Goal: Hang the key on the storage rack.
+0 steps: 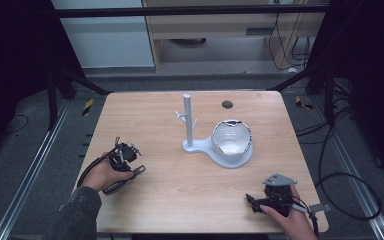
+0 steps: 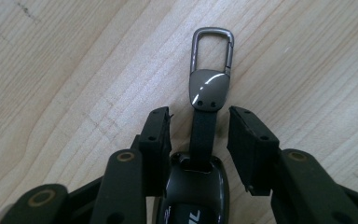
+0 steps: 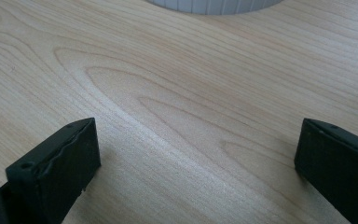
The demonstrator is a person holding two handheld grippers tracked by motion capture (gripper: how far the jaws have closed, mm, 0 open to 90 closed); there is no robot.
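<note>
Wooden table (image 1: 180,175) | left gripper (image 2: 199,128) jaws half-closed, straddling key fob strap (image 2: 202,135), untouching | right gripper (image 3: 196,172) jaws wide, empty

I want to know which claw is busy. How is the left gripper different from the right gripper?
The left gripper has a black key fob with a strap and metal clip lying between its jaws; the right gripper has bare table between its jaws. The left gripper's jaws stand narrow, the right gripper's wide apart. Both have black jaws and are low over the wooden table.

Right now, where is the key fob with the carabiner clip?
The key fob lies on the table at its left side, between the left tool tips, left of the white stand.
</note>
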